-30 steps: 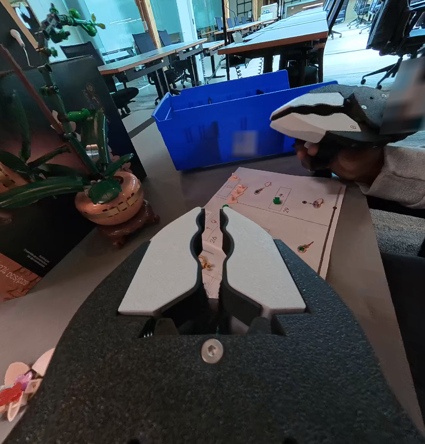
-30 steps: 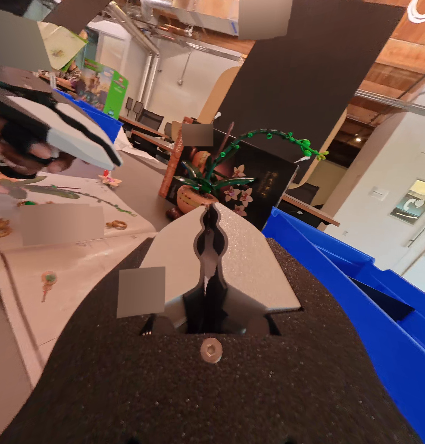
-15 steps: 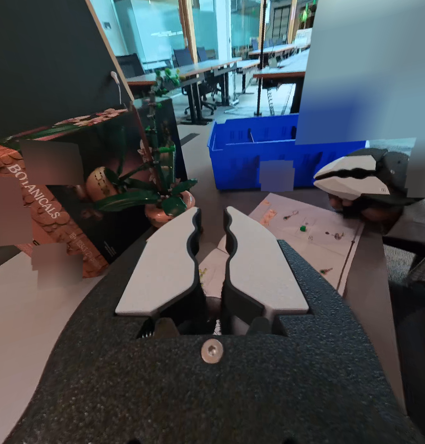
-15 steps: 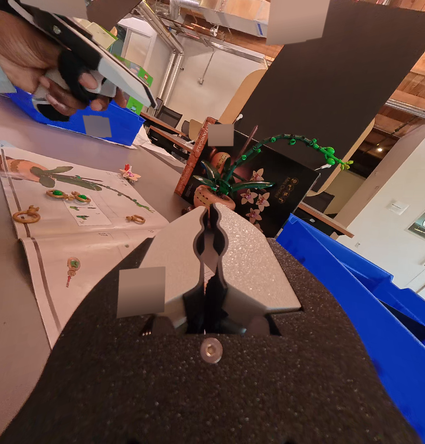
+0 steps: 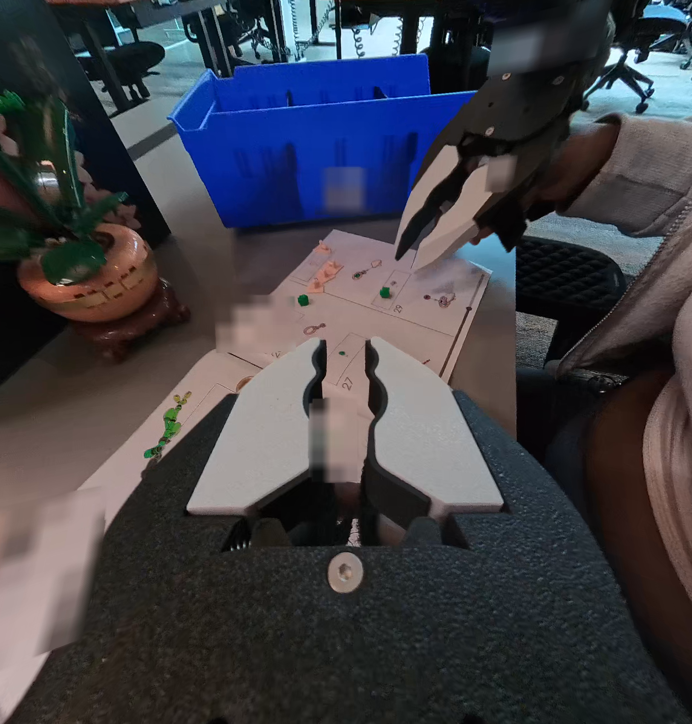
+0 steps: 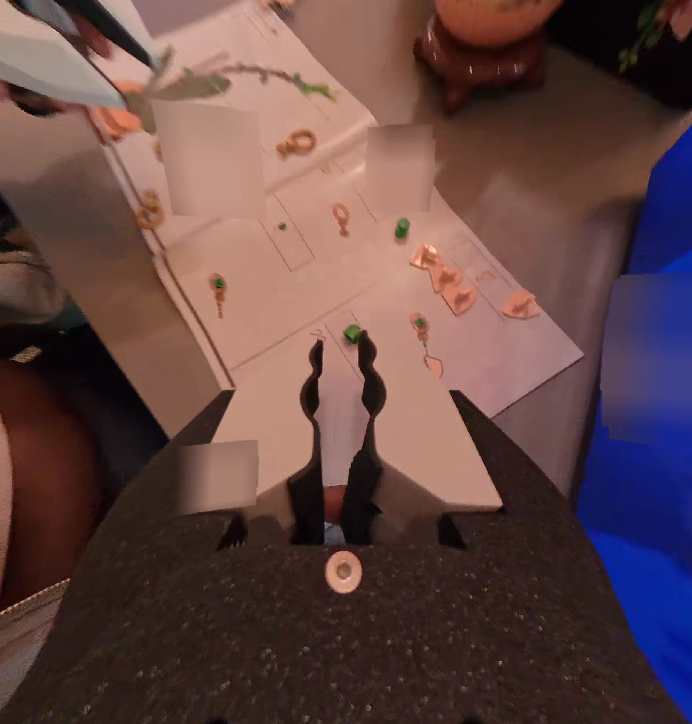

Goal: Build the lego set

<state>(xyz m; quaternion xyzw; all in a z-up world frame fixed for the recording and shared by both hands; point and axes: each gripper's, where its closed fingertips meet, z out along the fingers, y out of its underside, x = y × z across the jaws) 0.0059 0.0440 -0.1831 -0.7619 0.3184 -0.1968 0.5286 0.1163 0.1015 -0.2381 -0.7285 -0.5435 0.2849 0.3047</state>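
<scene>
Left gripper: fingers parted, nothing between them, hovering over near half of open instruction booklet on grey table.

Right gripper: fingers parted, empty, tilted steeply down over far right page of booklet; seen also from left wrist view as dark-bodied claw with white fingers, tips apart, above booklet's far edge.

Green lego piece lying on page, just beside right gripper's right fingertip; whether touching, cannot tell. Second green piece farther along page, apart from first. In left wrist view, both visible as small green blocks, and.

Pink petal pieces clustered on page to right of green ones, one more pink piece slightly apart.

Built lego orchid in pink pot on brown stand, at left on table, beside booklet.

Blue bin at far side of table, beyond booklet.

Right wrist view motion-blurred.
</scene>
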